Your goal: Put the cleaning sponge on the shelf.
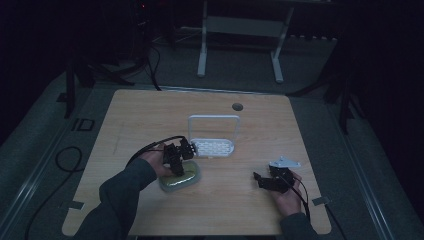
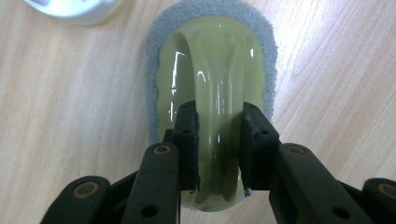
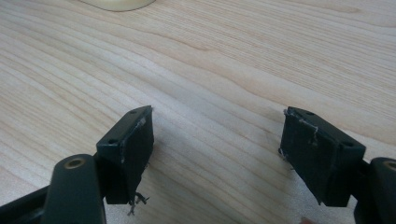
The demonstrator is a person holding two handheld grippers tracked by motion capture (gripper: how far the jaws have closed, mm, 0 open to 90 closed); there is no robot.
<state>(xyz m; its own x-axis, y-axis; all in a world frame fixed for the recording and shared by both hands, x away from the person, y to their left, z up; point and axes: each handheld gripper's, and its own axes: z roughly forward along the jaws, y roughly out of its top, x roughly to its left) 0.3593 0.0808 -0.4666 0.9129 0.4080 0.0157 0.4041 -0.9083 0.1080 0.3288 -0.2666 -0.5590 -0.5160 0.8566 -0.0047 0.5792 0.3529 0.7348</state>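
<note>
From above, the left gripper (image 1: 176, 159) is pinching the sponge (image 1: 181, 177) lying near the white rack (image 1: 212, 147) on the table (image 1: 150, 115) — close up, its pads are squeezing the handle (image 2: 218, 116) — while the right gripper (image 3: 217, 154) is gaping over bare wood.

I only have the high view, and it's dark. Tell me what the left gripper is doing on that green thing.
Observer: The left gripper has its pads on both sides of the raised glossy handle of the green scrubber, closed on it.
Operator: Describe the scrubber's underside edge.
Observer: A grey sponge pad rims the green plastic top, and it lies flat on the wooden table.
Operator: Now report the right gripper.
Observer: The right gripper is open, jaws wide apart, with only bare wood between them.
Operator: Say what else sits near the scrubber.
Observer: The white soap rack, its rounded edge just beyond the scrubber's far end, apart from it.
</note>
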